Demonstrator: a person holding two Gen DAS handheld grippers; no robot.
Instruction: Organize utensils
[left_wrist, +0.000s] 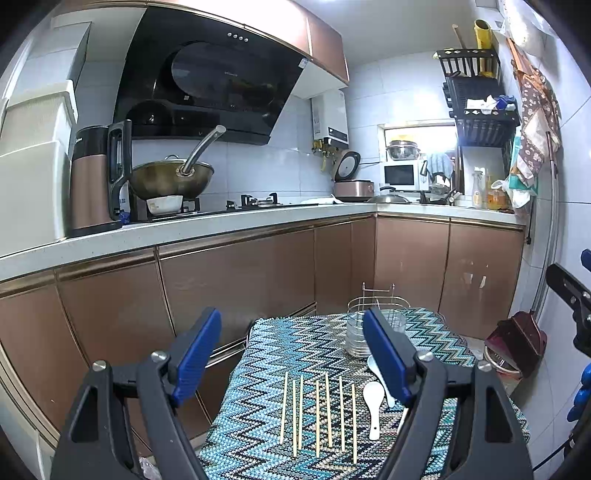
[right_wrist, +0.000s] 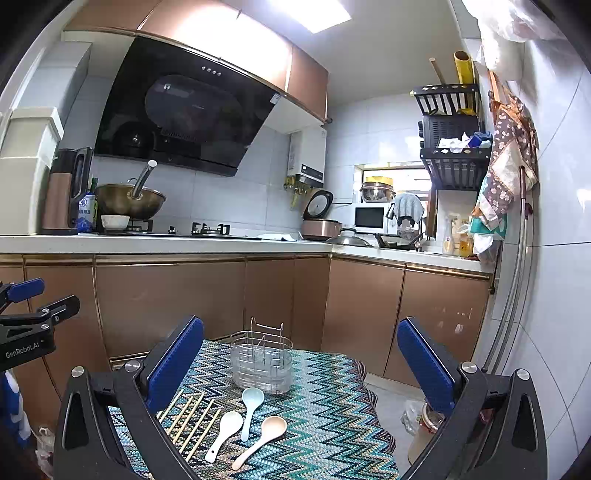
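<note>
Copper-fronted kitchen cabinets are running behind a small surface draped in a blue zigzag-patterned woven cloth (right_wrist: 325, 402). Seven pale wooden chopsticks (left_wrist: 317, 417) are lying side by side near its front edge; from the right wrist view the left finger is hiding their far ends. Just beside them three ceramic soup spoons are resting apart: a white one (right_wrist: 223, 435), a pale blue one (right_wrist: 250, 406) and a beige one (right_wrist: 264, 441). From the left wrist view the beige spoon is almost wholly covered. Behind them a wire utensil caddy with a clear liner (right_wrist: 262, 363) is standing upright, nothing showing inside. The left gripper (left_wrist: 293, 354) and right gripper (right_wrist: 301, 360) are both hovering above the cloth, jaws spread wide, gripping nothing.
</note>
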